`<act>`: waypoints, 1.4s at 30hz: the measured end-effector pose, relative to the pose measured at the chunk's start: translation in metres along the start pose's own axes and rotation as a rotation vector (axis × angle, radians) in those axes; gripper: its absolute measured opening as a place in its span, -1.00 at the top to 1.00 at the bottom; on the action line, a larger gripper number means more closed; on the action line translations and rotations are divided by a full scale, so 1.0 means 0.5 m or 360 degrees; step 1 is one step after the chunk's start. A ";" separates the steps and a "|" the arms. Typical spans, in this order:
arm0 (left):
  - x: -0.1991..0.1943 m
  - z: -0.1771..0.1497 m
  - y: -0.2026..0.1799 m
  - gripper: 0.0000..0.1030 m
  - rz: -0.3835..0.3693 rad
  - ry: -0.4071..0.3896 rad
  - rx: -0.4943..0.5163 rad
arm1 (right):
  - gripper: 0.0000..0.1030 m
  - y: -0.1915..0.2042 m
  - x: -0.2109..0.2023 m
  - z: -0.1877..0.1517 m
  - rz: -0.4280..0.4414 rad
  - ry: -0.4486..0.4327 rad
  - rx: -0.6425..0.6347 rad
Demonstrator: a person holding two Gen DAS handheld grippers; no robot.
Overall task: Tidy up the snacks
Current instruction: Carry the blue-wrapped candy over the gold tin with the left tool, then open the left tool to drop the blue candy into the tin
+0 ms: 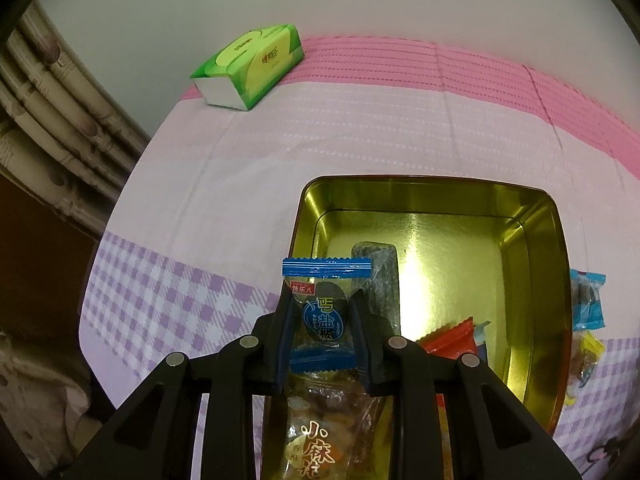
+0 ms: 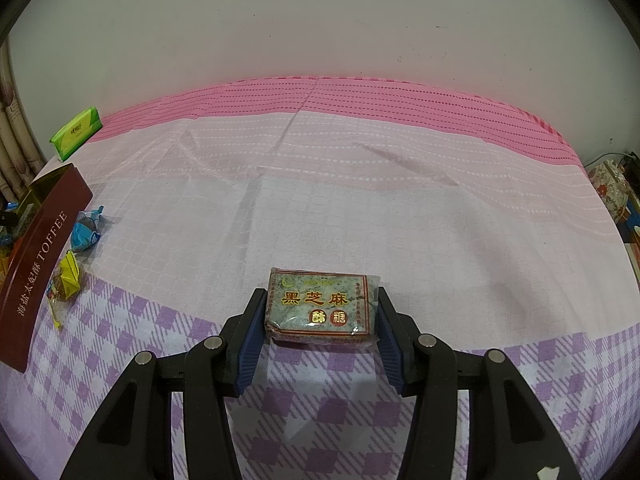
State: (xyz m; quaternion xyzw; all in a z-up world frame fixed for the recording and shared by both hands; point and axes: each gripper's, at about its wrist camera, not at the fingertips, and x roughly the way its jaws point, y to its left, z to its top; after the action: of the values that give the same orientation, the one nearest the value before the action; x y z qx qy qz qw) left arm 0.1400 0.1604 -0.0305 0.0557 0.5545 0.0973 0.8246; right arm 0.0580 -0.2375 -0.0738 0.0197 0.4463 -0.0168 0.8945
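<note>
My left gripper (image 1: 322,314) is shut on a clear candy packet with blue crimped ends (image 1: 324,304), held over the near left part of the gold tin (image 1: 560,240). Inside the tin lie a dark sesame packet (image 1: 378,280), a red-orange packet (image 1: 448,338) and a clear packet with orange characters (image 1: 316,440). In the right wrist view my right gripper (image 2: 320,308) is shut on a grey-green black sesame candy block (image 2: 320,304) with a red border, over the purple checked cloth. The tin's maroon wall (image 2: 44,264) marked TOFFEE stands at the far left.
A blue wrapped candy (image 2: 86,232) and a yellow one (image 2: 68,280) lie on the cloth just beside the tin. A green tissue pack (image 1: 248,66) sits at the back left by the wall. A floral object (image 2: 608,188) stands past the table's right edge.
</note>
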 end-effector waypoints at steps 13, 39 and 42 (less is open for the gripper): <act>-0.021 -0.006 0.004 0.33 -0.0018 -0.0047 0.0025 | 0.04 -0.001 0.000 0.000 -0.0001 0.0001 -0.0001; -0.107 -0.148 0.099 -0.18 0.0101 -0.0214 -0.0083 | 0.05 -0.013 0.002 0.008 -0.0031 0.0014 0.0050; -0.104 -0.162 0.107 -0.19 0.0114 -0.0217 -0.0111 | 0.09 -0.012 0.003 0.011 -0.0039 0.0025 0.0060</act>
State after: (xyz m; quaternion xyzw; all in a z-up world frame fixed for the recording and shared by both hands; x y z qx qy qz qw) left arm 0.0408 0.1996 -0.0036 0.0532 0.4909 0.1420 0.8579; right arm 0.0631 -0.2439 -0.0716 0.0312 0.4531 -0.0362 0.8902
